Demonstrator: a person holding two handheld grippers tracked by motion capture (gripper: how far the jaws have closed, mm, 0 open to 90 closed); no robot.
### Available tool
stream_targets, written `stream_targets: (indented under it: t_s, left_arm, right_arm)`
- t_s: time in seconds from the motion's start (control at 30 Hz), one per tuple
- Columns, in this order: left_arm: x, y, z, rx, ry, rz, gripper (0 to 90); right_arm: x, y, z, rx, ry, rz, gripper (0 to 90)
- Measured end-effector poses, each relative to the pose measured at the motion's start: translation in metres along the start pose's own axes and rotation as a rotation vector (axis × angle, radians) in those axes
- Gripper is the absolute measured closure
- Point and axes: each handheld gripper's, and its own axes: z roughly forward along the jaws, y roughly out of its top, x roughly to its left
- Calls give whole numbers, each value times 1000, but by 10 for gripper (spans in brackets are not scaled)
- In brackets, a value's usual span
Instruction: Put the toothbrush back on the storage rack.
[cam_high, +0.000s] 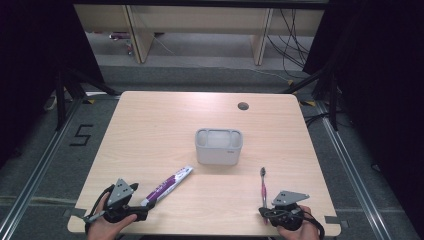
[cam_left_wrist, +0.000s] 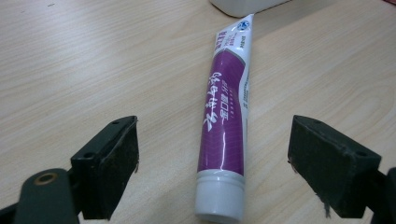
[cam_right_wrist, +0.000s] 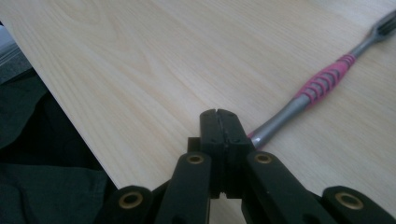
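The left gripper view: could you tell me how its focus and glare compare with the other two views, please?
Left gripper view: toothpaste tube sharp, with glare streaks on its purple. Right gripper view: toothbrush blurs toward its head. High view: table evenly lit, surroundings dark.

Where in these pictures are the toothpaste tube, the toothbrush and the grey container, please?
toothpaste tube (cam_left_wrist: 225, 112), left gripper view, on its purple body.
toothbrush (cam_right_wrist: 323, 81), right gripper view, on its pink grip.
grey container (cam_high: 218, 153), high view, on its front wall.

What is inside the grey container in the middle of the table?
The grey container looks empty in the high view: pale inner walls and a divider near its right end. Its near wall hides the bottom.
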Motion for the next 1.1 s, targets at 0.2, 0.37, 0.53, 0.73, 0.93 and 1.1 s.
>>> stream_targets:
  t_s: [0.2, 0.37, 0.53, 0.73, 0.93, 1.1]
  left_arm:
    - [1, 0, -1, 4, 2, 8, 160]
    - [2, 0, -1, 20, -3, 27, 160]
    - [2, 1, -1, 16, 2, 27, 160]
    - [0, 0, 1, 1, 2, 2, 160]
    - [0, 0, 1, 8, 4, 5, 160]
    - [0, 0, 1, 0, 1, 1, 160]
  right_arm:
    - [-6, -6, -9, -8, -21, 22, 900]
    - [-4, -6, -14, 2, -21, 83, 900]
    - [-8, 1, -21, 0, -46, 47, 854]
    - [-16, 13, -24, 16, -103, 46, 752]
    - [-21, 26, -20, 69, -127, 62, 710]
    - [-27, 36, -12, 108, -129, 52, 684]
